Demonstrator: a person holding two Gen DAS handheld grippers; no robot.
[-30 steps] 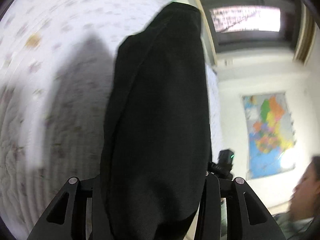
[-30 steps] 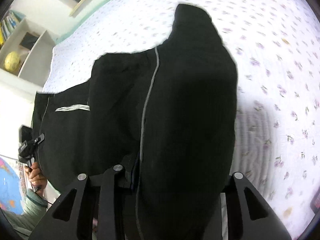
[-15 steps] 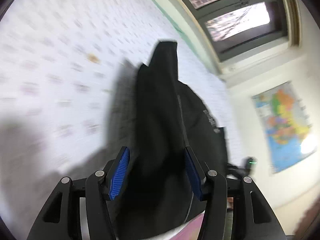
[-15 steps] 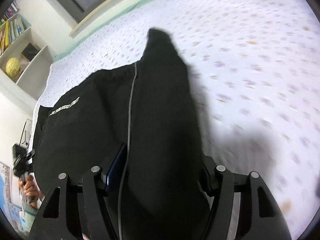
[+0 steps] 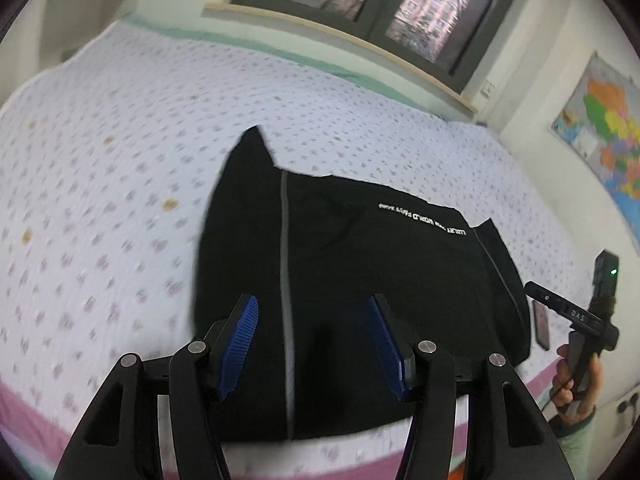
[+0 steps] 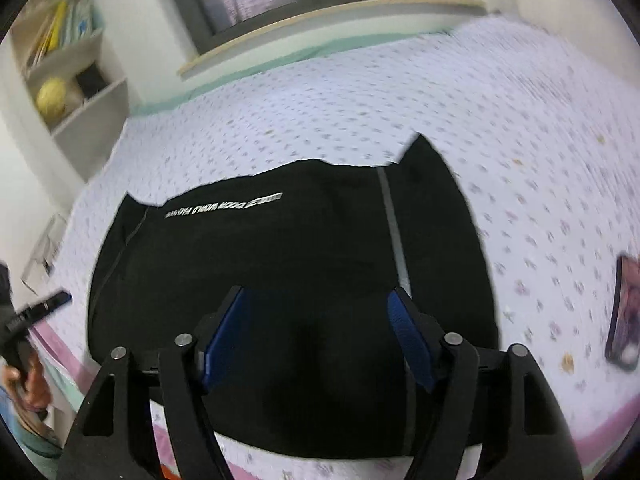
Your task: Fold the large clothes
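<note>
left gripper [image 5: 314,344]: jaws about half open, blue pads bare, nothing between them. a second ago a thick fold of the black garment [image 5: 352,280] filled the gap between these jaws; that fold is now released. the left view now looks down on the whole garment instead of sitting tight against the cloth.

right gripper [image 6: 318,340]: jaws wide and opening, pads clear of the fabric, nothing held. a second ago this gripper also carried a fold of the same garment; it has let go as well.

black garment [image 6: 288,280]: it lies flat on the bed [image 5: 120,152], at the near edge, just beyond the pink border [image 5: 48,408] of the sheet. a grey stripe [image 5: 286,280] runs near to far down one side. a line of white lettering [image 6: 224,208] crosses the far part. one corner peaks up at the far edge.

judgement: both sides appear to be laid over the middle, so one fold is complete. the next fold likely requires a fresh grasp on an edge.

right of the garment, a phone [image 6: 624,312] lies on the sheet, well apart from it. far side: a window [image 5: 380,4] above the bed, and a wall map [image 5: 604,136] at the right.
</note>
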